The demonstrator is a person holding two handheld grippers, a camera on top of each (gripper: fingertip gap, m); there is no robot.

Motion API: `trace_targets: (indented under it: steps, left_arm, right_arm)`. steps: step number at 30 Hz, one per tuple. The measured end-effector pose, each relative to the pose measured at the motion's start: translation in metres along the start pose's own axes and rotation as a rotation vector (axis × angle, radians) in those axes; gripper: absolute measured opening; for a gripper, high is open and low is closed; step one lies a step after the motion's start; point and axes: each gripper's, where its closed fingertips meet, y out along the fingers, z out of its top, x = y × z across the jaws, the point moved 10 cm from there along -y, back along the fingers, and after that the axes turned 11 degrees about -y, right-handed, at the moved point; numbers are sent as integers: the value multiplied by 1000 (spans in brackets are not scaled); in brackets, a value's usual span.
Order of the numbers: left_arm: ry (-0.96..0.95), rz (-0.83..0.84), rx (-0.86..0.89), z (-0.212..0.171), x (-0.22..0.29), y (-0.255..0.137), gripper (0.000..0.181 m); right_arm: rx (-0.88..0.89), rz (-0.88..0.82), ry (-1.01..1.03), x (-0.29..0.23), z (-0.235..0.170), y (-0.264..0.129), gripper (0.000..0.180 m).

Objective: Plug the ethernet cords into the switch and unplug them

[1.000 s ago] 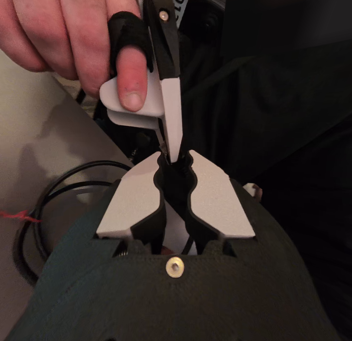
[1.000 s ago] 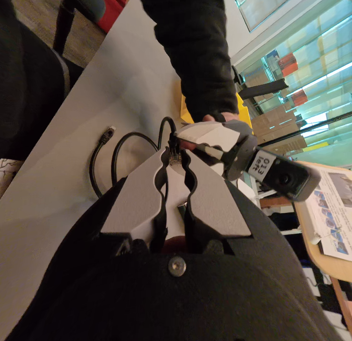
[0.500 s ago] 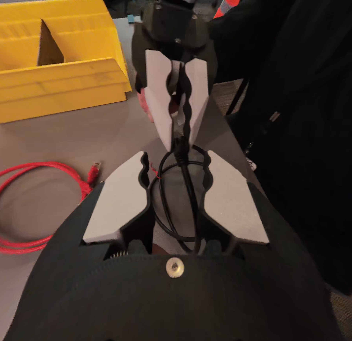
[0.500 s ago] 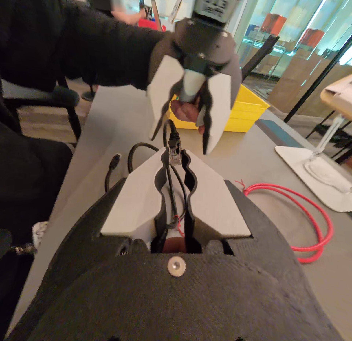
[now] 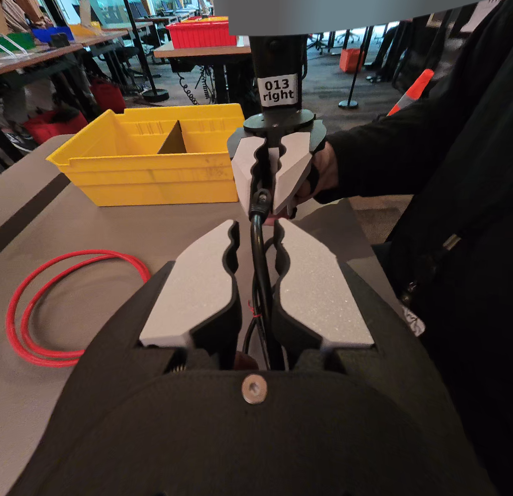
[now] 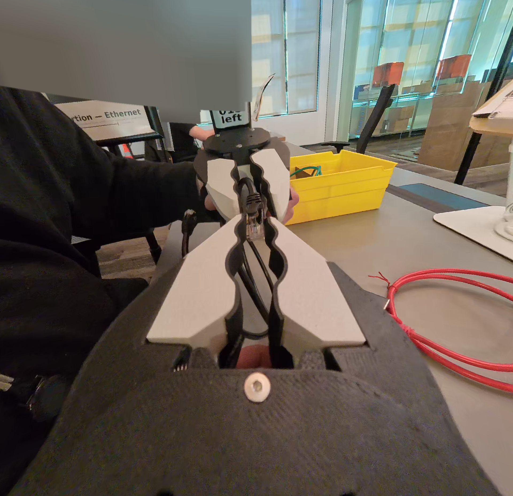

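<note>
Surface: grey table [image 5: 116, 233], your two tools facing each other over its near edge. Room: open office w/ glass walls and windows behind, desks, a red crate [image 5: 202, 34] on a far desk, an orange cone [image 5: 410, 91], an office chair [image 6: 372, 122], cardboard boxes. On table: yellow bin [image 5: 150, 174] w/ divider, a green wire [image 6: 313, 170] showing inside it in the right wrist view; red cord [image 5: 55, 310] coiled flat, well apart from both tools; white base plate [image 6: 477, 230] at the table's far side. Black cord [image 5: 259, 263]: its clear plug [image 6: 254, 227] sits between the tips of your right gripper [image 6: 255, 222], which is pressed together on it; the black boot just behind the plug sticks out toward your left tool. Cable runs from there back through your left gripper [image 5: 255, 227], whose jaws stand spread w/ the cable passing between them, gaps on both sides, not pinched. Rest of cord loops down onto the table below the tools. Second black plug [image 6: 190, 219] hangs by the table edge, beside your left sleeve [image 6: 97, 183]. Switch: not seen in either view. Each tool carries a white label on its stem.
</note>
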Motion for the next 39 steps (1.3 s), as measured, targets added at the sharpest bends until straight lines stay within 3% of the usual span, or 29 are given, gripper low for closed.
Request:
trace_targets:
  steps: [16,29,33,36,39]
  left_arm:
    - [-112,-52,187,-10,0,5,15]
    - [-108,-31,234,-14,0,2,11]
    - [-127,38,261,-12,-6,-11,11]
    - [-103,116,256,-11,-8,-25,10]
    - [-93,166,249,-15,-11,-37,10]
  right_arm:
    - [28,54,90,7,-5,-4,11]
    - [43,61,128,8,-6,-2,11]
    - [59,12,145,15,-5,-8,28]
    - [-4,-83,107,24,-8,-15,36]
    - [-176,-161,-27,30,-13,-15,38]
